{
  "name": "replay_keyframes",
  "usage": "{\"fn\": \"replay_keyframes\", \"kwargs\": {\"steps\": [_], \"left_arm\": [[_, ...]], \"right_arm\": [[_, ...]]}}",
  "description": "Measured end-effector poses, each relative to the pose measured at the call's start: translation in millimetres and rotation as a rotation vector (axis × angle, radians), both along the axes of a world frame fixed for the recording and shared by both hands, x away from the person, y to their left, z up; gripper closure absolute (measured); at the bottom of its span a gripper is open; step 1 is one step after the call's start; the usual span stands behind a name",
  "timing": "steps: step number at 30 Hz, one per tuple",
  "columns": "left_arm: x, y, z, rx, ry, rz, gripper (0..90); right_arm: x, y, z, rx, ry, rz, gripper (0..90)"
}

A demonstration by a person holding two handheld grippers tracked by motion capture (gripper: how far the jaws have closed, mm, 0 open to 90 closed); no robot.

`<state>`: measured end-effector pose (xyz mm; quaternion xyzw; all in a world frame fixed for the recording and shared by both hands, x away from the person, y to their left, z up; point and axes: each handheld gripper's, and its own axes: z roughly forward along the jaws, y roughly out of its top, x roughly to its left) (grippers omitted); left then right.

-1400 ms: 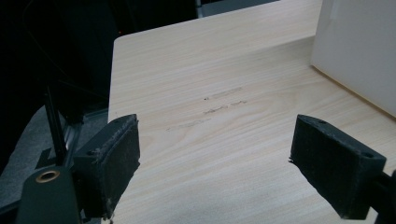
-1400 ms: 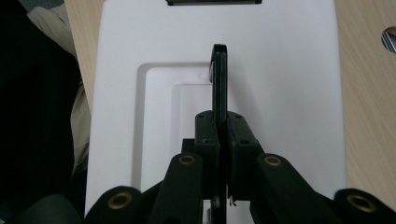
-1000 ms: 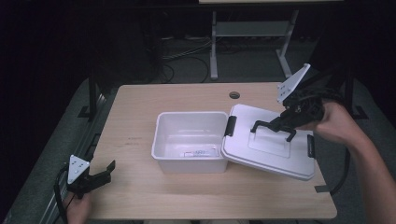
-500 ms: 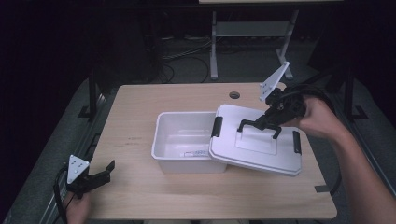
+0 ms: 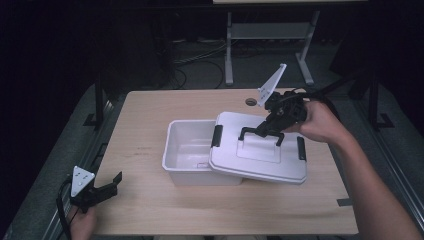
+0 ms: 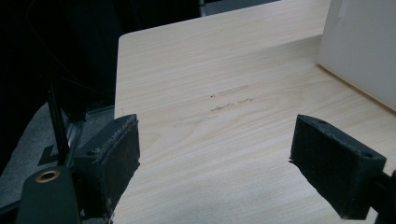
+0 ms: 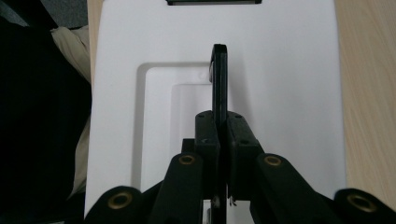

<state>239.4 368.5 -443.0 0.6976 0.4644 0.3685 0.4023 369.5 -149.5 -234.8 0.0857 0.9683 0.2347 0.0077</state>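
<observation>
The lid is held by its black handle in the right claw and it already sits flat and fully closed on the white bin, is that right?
Not quite. The right claw does grip the lid by its black handle, but the high view shows the lid tilted, covering just the right part of the white bin, which remains mostly open.

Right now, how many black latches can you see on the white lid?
2. One latch sits on the lid's left end, over the open white box. The other latch sits on its right end. No others are visible.

lid (image 5: pixel 260 155) tilted over bin's (image 5: pixel 187 150) right half — on table (image 5: pixel 150 210)
</observation>
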Motion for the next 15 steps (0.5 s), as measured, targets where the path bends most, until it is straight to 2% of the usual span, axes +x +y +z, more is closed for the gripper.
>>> {"fn": "replay_keyframes", "kwargs": {"steps": [15], "left_arm": [[-0.4, 0.3, 0.0, -0.002, -0.002, -0.001, 14.9]], "right_arm": [[11.1, 33.9, 2.0, -0.007, -0.013, 0.05, 84.9]]}}
